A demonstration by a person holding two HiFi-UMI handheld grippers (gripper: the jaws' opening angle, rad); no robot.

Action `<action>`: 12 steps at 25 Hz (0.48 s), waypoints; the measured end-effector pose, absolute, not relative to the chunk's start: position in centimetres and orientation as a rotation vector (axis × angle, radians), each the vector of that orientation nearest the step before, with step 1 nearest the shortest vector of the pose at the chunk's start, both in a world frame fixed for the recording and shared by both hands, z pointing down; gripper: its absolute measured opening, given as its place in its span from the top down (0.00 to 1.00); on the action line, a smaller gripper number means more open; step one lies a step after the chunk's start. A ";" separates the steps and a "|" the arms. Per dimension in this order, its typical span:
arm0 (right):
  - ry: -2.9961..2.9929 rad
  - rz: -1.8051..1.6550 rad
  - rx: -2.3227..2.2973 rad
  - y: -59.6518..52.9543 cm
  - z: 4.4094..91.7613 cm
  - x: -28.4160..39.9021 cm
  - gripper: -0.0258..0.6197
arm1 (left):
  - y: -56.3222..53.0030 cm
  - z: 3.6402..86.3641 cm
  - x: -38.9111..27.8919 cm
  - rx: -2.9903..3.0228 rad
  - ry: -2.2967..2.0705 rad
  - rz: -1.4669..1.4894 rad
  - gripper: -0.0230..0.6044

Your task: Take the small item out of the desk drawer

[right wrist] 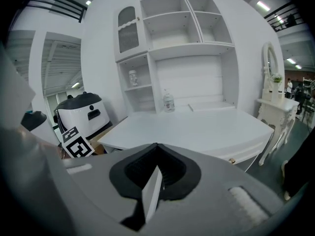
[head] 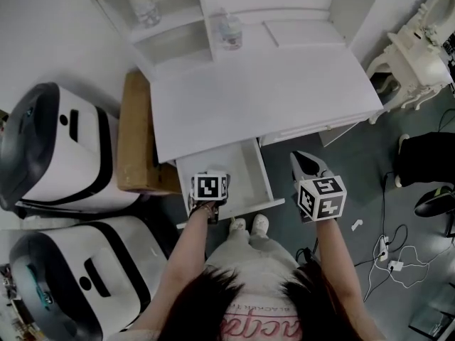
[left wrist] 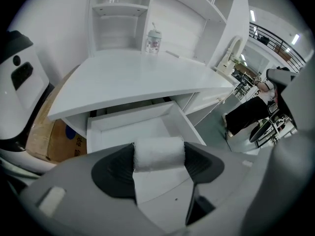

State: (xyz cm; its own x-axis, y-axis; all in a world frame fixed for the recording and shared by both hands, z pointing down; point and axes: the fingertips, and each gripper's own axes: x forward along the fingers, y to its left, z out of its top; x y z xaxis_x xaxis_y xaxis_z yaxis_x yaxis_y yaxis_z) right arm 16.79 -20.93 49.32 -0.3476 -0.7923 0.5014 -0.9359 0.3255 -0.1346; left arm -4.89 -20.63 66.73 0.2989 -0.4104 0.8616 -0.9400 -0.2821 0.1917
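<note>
over the front left corner of the open drawer, the left gripper has the small item, a short white fuzzy roll, clamped crosswise between its dark pads, one pad on each end. the jaws stand wide because the roll fills the whole gap. looking along those jaws, the drawer's white floor and side walls show just beyond the roll, so the roll sits in the grip above the drawer, not on its bottom. off to the right of the drawer, out over the grey floor, the right gripper points at the desk with its jaws pressed flat together and nothing between them. the drawer is pulled out from under the desk's white top towards the person's white shoes. at the back of the desk top stands a small clear bottle, right against the shelf unit, and a jar sits in one of the left shelf compartments. a brown cardboard box is wedged just beside the desk's left side, with two white-and-black machines further left. a white ornate dressing table stands at the far right, and cables lie on the floor near it.
</note>
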 end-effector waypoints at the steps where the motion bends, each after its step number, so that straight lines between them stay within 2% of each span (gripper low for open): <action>1: -2.258 0.573 1.539 -20.9 49.1 16.7 0.96 | -20.7 66.4 -4.9 1.846 -1.211 0.922 0.46; 12: -2.324 0.467 1.555 -21.1 44.9 15.9 0.96 | -21.6 61.9 -5.4 1.936 -1.275 0.825 0.46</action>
